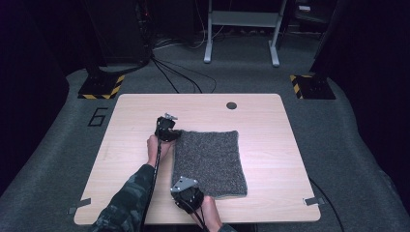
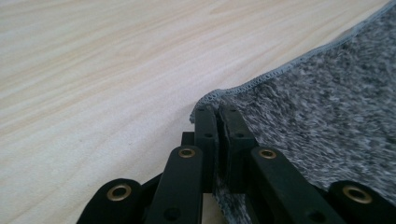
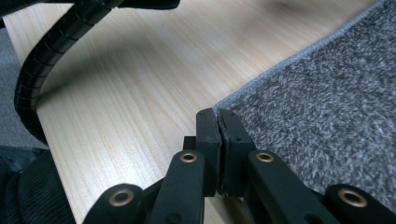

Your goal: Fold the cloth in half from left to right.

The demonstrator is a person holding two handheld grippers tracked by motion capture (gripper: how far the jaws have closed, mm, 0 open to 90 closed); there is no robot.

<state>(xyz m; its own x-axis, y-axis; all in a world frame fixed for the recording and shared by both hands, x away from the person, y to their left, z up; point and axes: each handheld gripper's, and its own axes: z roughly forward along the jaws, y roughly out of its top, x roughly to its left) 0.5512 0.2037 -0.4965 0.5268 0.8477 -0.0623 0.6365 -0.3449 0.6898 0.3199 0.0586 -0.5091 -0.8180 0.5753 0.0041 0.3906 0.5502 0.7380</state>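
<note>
In the high view, a grey towel [image 1: 209,162] lies flat mid-table [image 1: 135,116]; the left gripper [image 1: 175,135] is at its far-left corner, the right gripper [image 1: 196,195] at its near-left corner. The left gripper view shows jaws clamped on the towel's corner [image 2: 212,98]. The right gripper view shows jaws pinching the other corner [image 3: 224,105].

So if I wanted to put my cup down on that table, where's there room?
Plenty of bare wood: the right strip between the grey towel and the table edge, the far band around the small dark hole, and the left side beyond the forearm. It is crowded along the towel's left edge, where the left tongs and right tongs pinch its corners.
</note>
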